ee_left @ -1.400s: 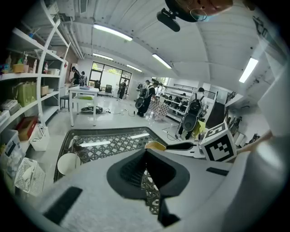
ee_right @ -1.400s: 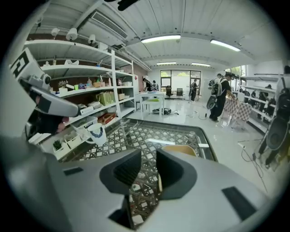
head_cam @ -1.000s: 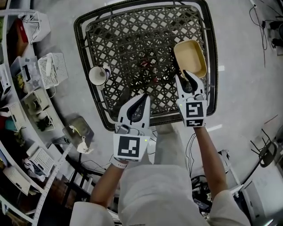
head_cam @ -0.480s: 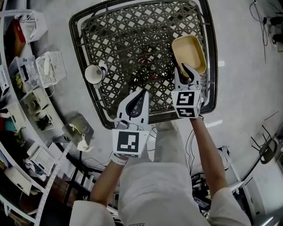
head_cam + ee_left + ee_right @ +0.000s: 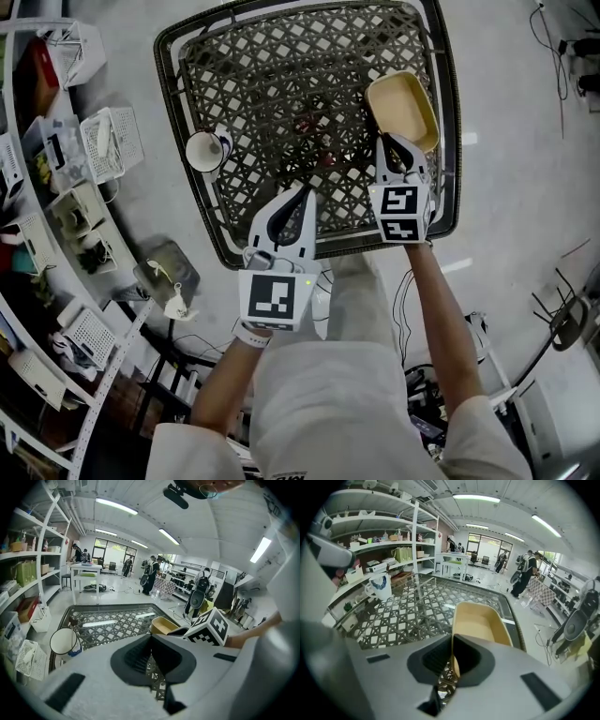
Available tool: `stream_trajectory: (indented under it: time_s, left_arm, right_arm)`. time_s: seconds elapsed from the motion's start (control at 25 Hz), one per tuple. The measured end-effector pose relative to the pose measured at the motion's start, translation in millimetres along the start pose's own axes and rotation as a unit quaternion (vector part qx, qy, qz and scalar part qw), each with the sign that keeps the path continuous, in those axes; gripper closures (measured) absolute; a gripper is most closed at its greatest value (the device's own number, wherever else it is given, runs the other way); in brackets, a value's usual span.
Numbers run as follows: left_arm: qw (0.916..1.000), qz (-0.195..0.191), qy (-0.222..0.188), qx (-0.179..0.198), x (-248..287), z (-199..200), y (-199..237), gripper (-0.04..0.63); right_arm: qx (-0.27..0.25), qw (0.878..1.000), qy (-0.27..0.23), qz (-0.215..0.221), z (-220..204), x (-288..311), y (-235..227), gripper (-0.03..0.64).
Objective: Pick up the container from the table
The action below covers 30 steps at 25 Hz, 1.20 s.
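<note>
The container [image 5: 403,108] is a shallow tan tub on the right side of the dark lattice table [image 5: 272,84]. My right gripper [image 5: 401,150] is at its near end, pointing steeply down. In the right gripper view the tub's near wall [image 5: 478,623] stands between the two pads, and the jaws are closing onto it, the pads touching that thin wall. My left gripper [image 5: 302,195] hovers over the table's near edge, shut with nothing in it. From the left gripper view the tub [image 5: 161,625] shows just beyond the right gripper's marker cube.
A white mug [image 5: 206,150] stands at the table's left rim. A small red item [image 5: 309,127] lies near the table's middle. White wire baskets [image 5: 111,142] and shelving [image 5: 56,234] crowd the floor at the left. Cables lie on the floor at the right.
My right gripper has tipped further down over the tub's near end and its jaws have come together on the wall. The left gripper has kept still.
</note>
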<state>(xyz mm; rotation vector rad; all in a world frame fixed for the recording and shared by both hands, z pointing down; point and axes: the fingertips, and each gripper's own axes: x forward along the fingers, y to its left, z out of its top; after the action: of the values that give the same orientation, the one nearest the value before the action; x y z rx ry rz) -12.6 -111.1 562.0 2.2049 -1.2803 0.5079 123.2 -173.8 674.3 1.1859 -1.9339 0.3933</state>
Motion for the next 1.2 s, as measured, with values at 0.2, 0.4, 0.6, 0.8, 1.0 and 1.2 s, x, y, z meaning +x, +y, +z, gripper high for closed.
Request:
stream_trajectory:
  time_s: [0.2,0.4,0.6,0.8,1.0,1.2]
  left_arm:
    - [0.9999,-0.001,-0.005,0.011,-12,4,-4,0.572]
    - [0.9997,0.008,-0.016,0.015,-26,13,-4,0.572]
    - [0.9995,0.022,-0.025,0.001,-48,20,-7,0.572]
    - [0.9988,0.025,-0.042,0.005,-75,40,-17,0.572]
    - [0.9975,0.029,-0.063,0.013,-101,62,-25,0.572]
    - [0.9955,0.032,-0.085,0.026,-120,83,-29,0.572]
  right_arm:
    - [0.024,0.999,-0.026,-0.002,7,-17,-3,0.589]
    - [0.030,0.999,-0.042,-0.005,19,-42,-5,0.592]
    - [0.034,0.997,-0.067,-0.003,38,-80,-7,0.592]
    - [0.018,0.995,-0.099,-0.001,64,-126,-7,0.592]
    - [0.009,0.990,-0.139,-0.001,94,-172,-5,0.592]
    - [0.017,0.984,-0.179,0.001,124,-217,-4,0.592]
